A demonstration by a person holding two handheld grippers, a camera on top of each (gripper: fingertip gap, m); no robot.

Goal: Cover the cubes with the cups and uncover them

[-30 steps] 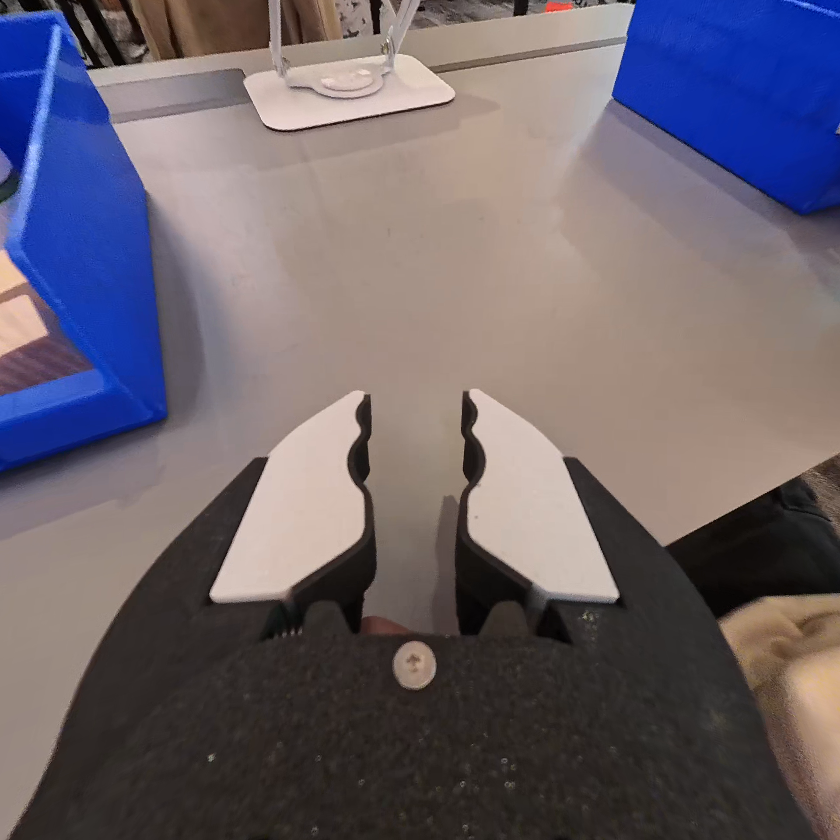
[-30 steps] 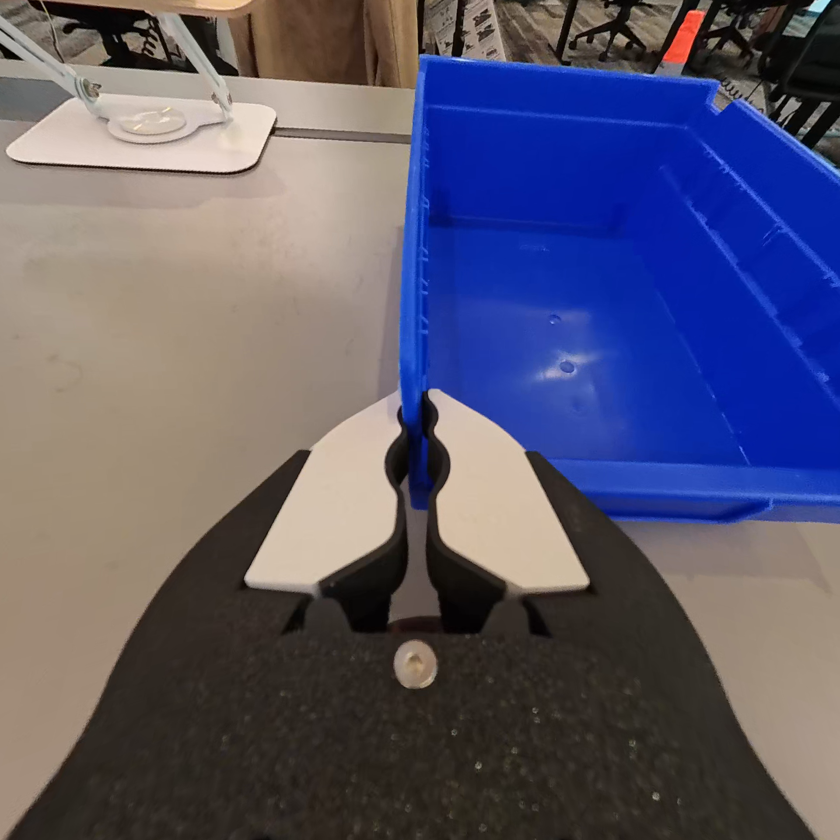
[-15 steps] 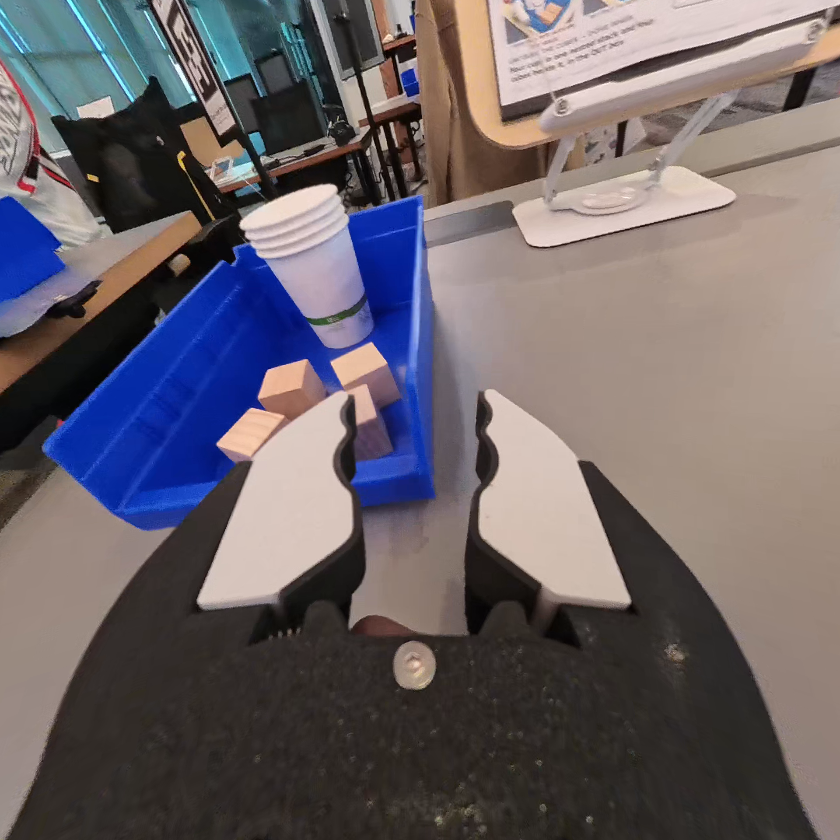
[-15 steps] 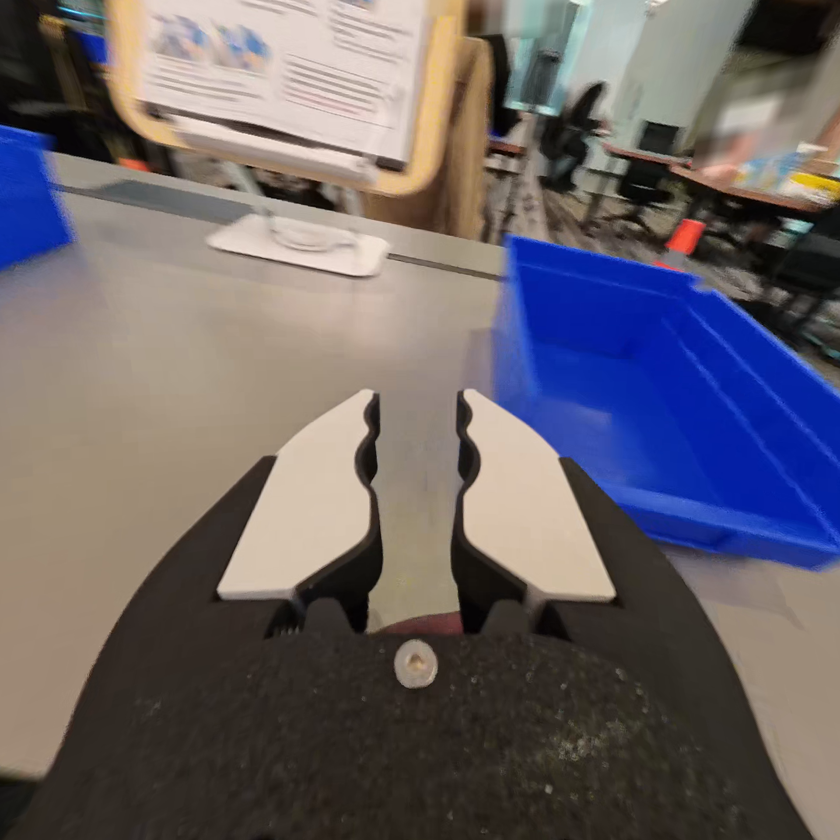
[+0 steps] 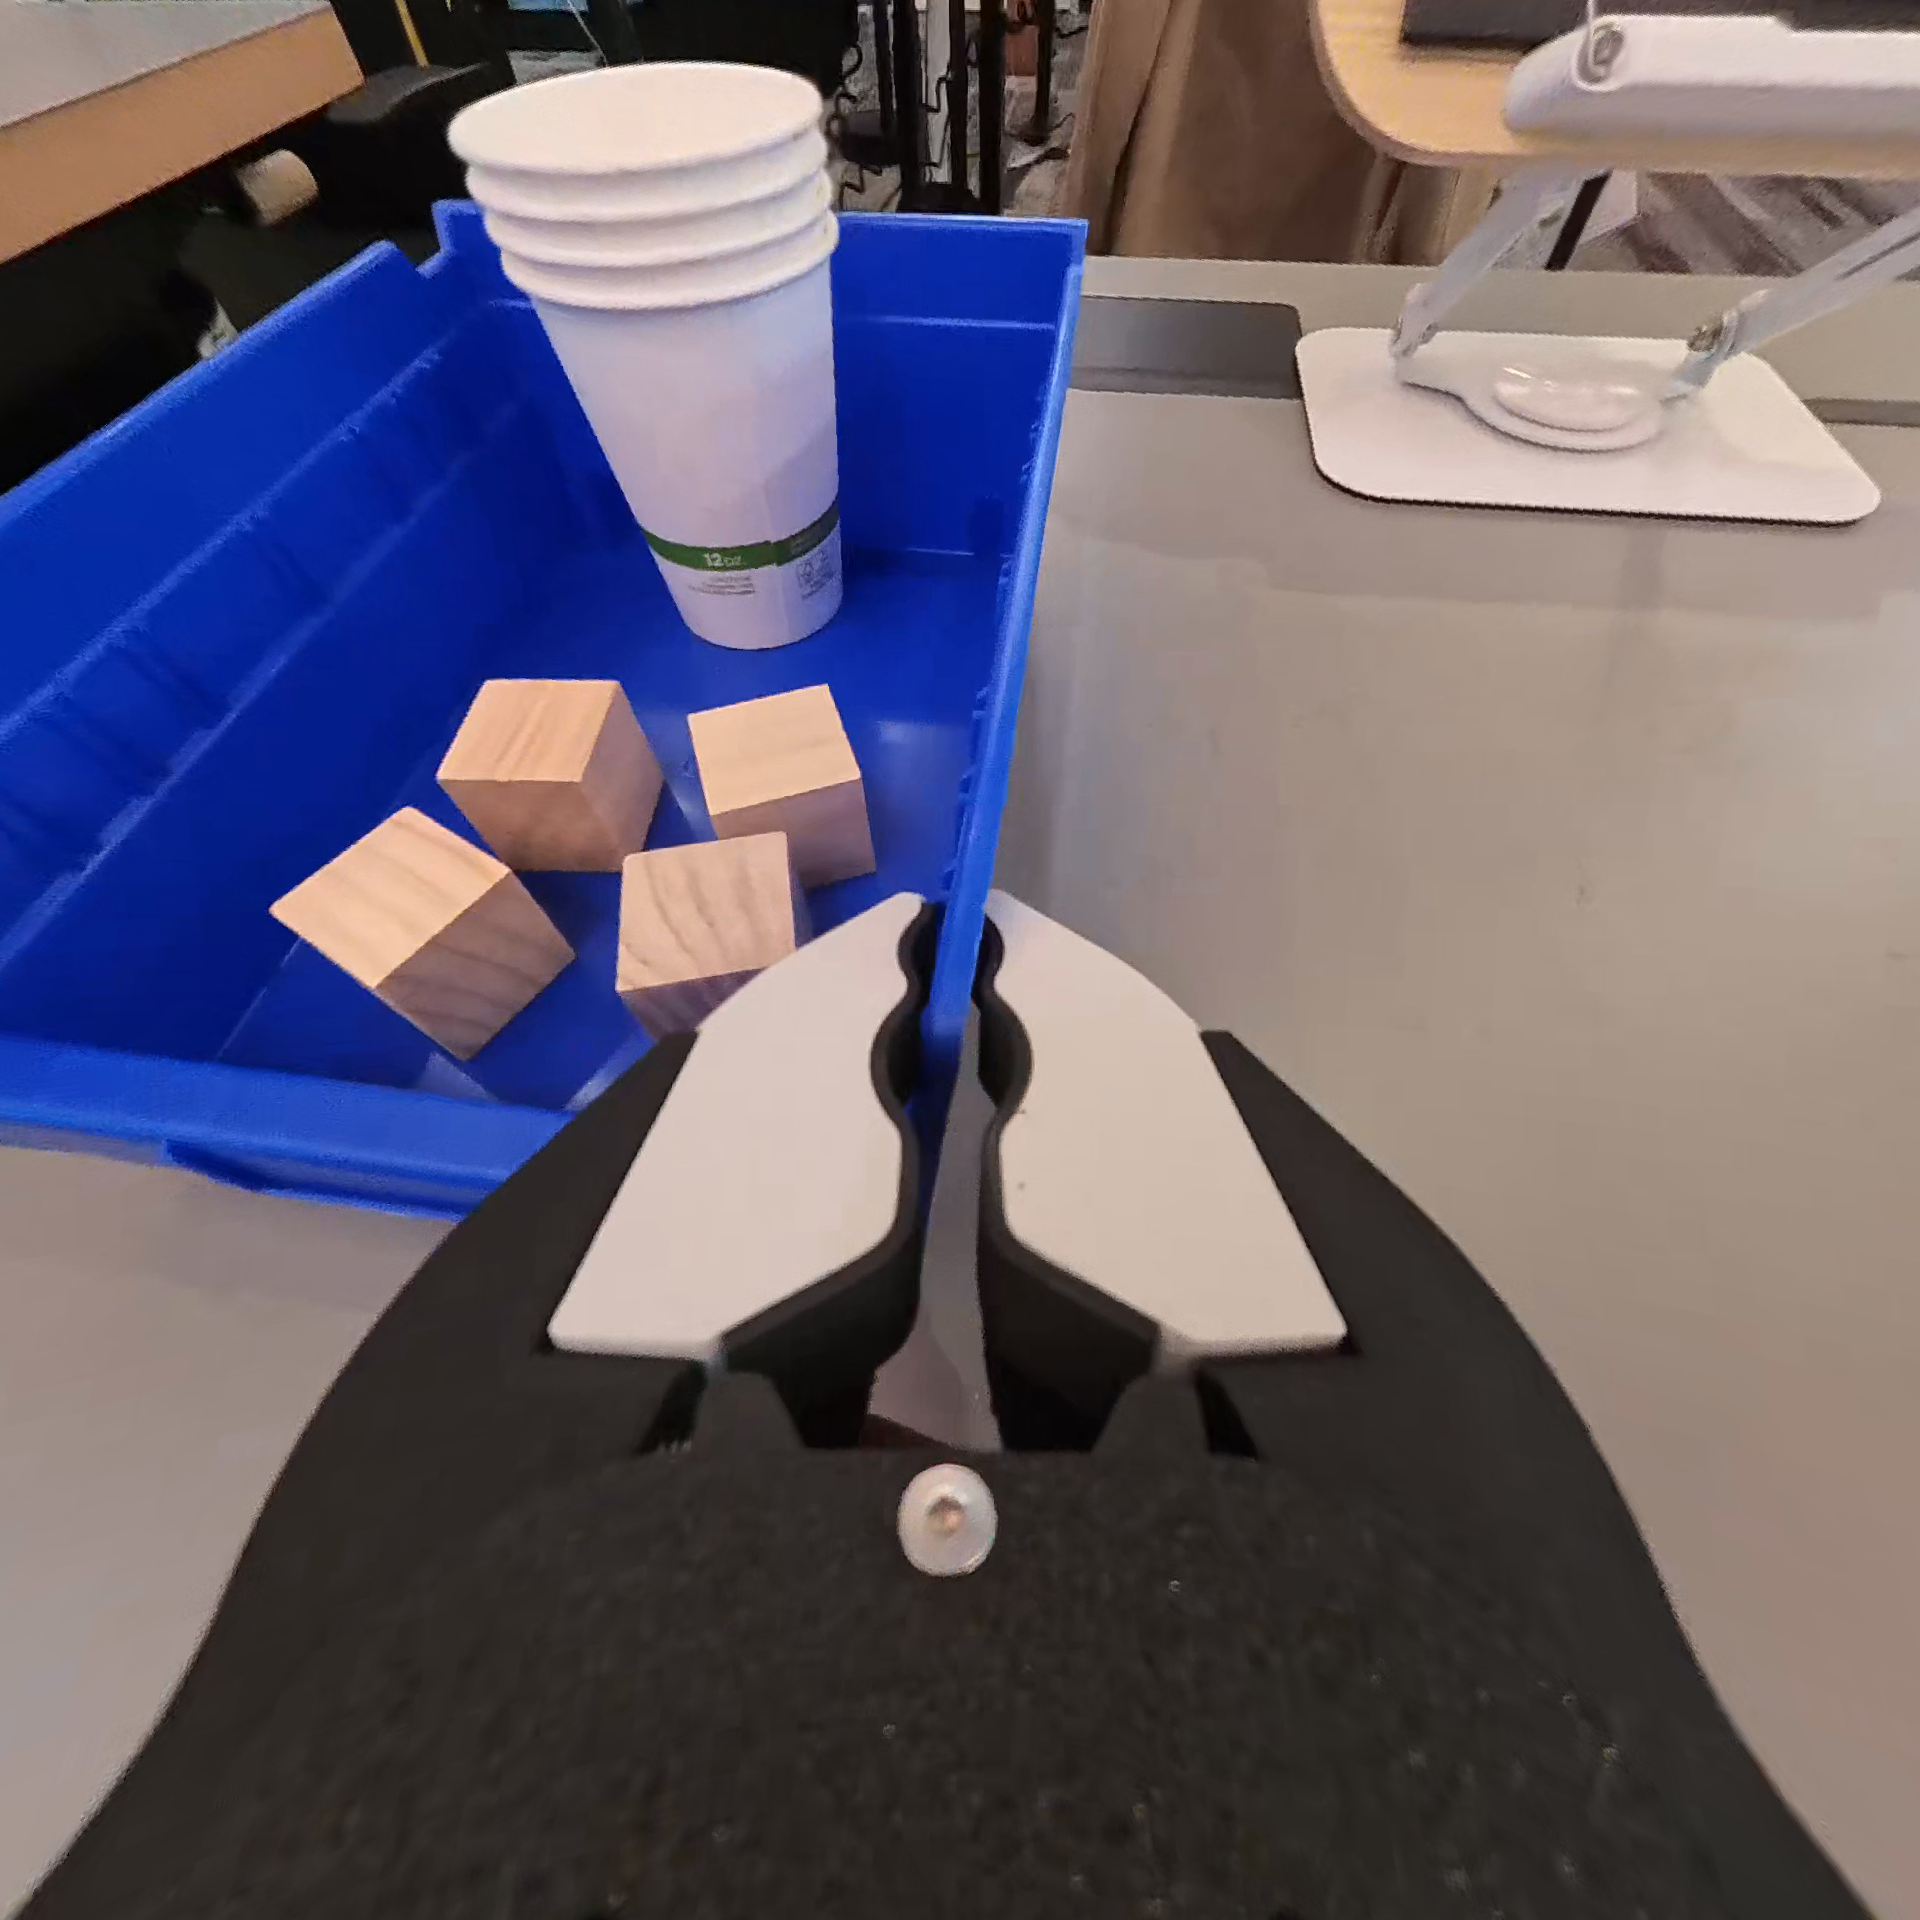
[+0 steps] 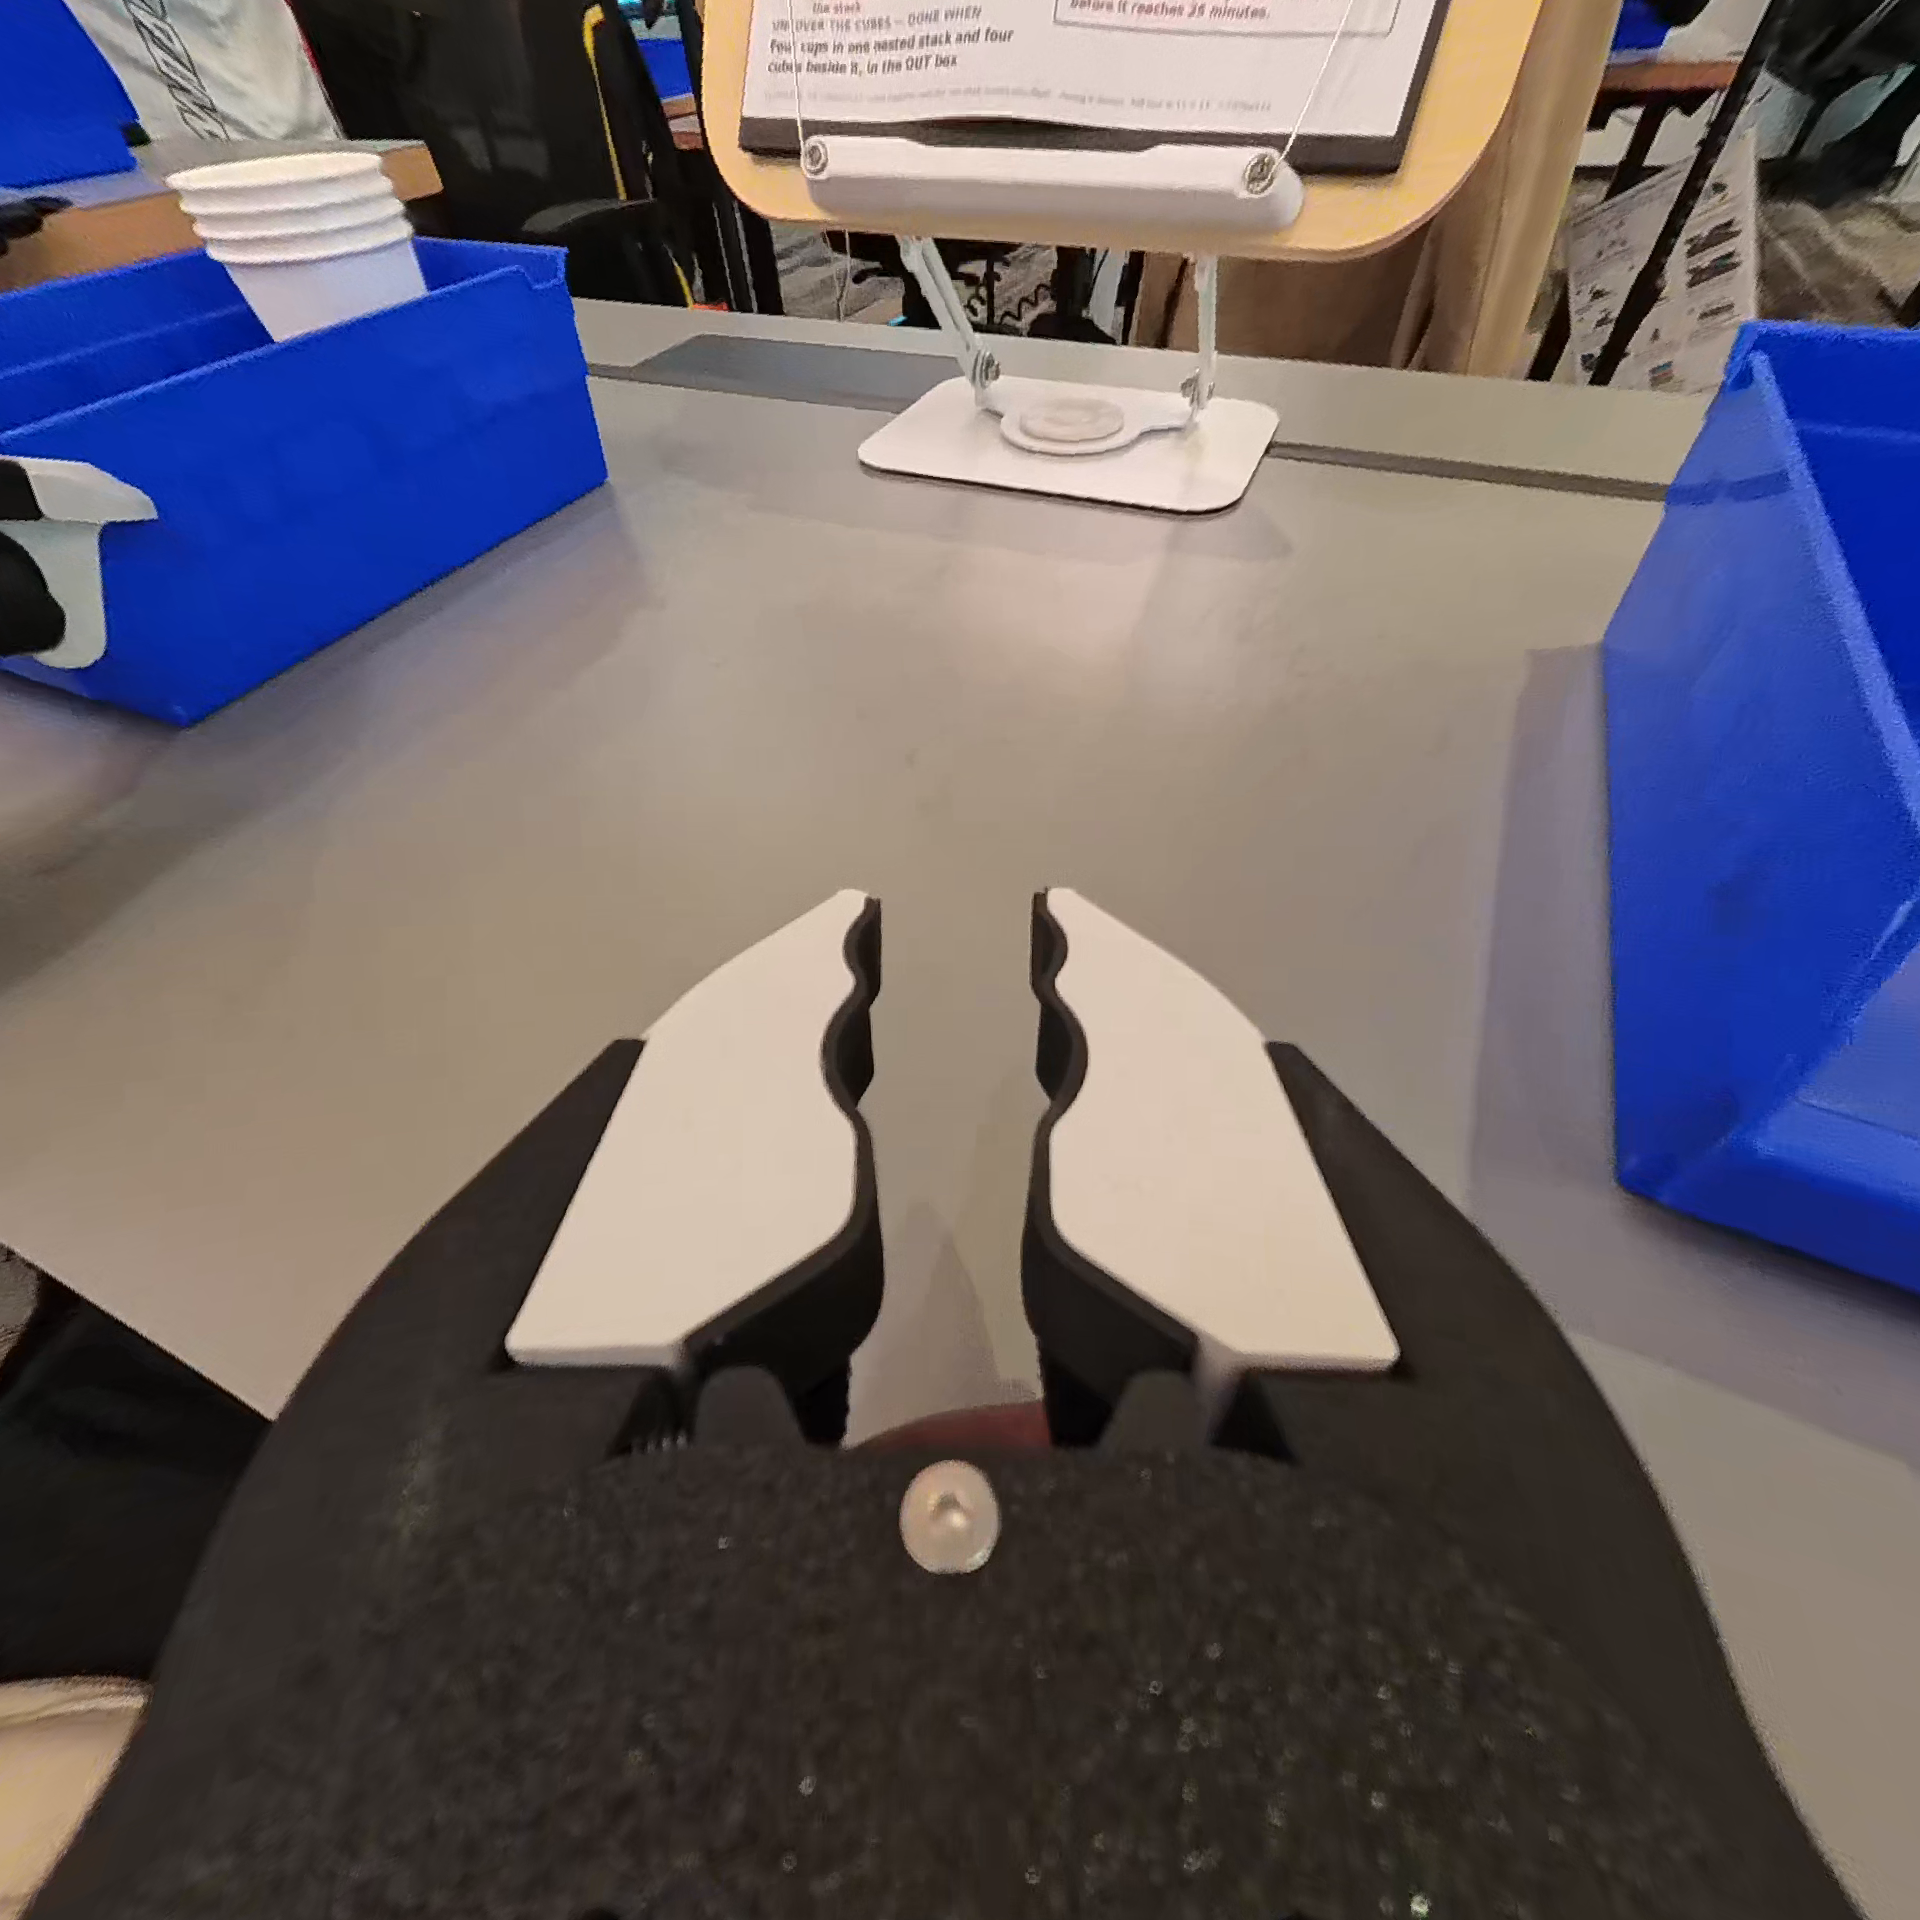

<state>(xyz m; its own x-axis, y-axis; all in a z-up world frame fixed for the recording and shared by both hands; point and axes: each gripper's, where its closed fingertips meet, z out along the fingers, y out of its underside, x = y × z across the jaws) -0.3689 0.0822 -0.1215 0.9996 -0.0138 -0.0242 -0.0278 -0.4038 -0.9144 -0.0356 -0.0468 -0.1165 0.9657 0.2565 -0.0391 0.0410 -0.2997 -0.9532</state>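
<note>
A stack of white paper cups (image 5: 717,416) stands upright at the back of the left blue bin (image 5: 260,1101). Several wooden cubes (image 5: 551,769) lie loose on the bin floor in front of the cups. My left gripper (image 5: 951,920) is shut on the bin's right side wall near its front corner. In the right wrist view, my right gripper (image 6: 956,904) is open and empty above the bare grey table (image 6: 935,675). The cups (image 6: 301,239) and the left bin (image 6: 312,468) show at the far left there, with the left gripper's fingers (image 6: 62,561) at the edge.
A second blue bin (image 6: 1766,831) stands on the right side of the table. A white stand (image 6: 1070,447) holding a paper sheet on a wooden board sits at the back middle; its base also shows in the left wrist view (image 5: 1579,426). The table's front edge runs close below the right gripper.
My left gripper swung left to the bin with cups and cubes and closed on its right wall. My right gripper let go of the right bin's corner, opened and turned toward the table's middle.
</note>
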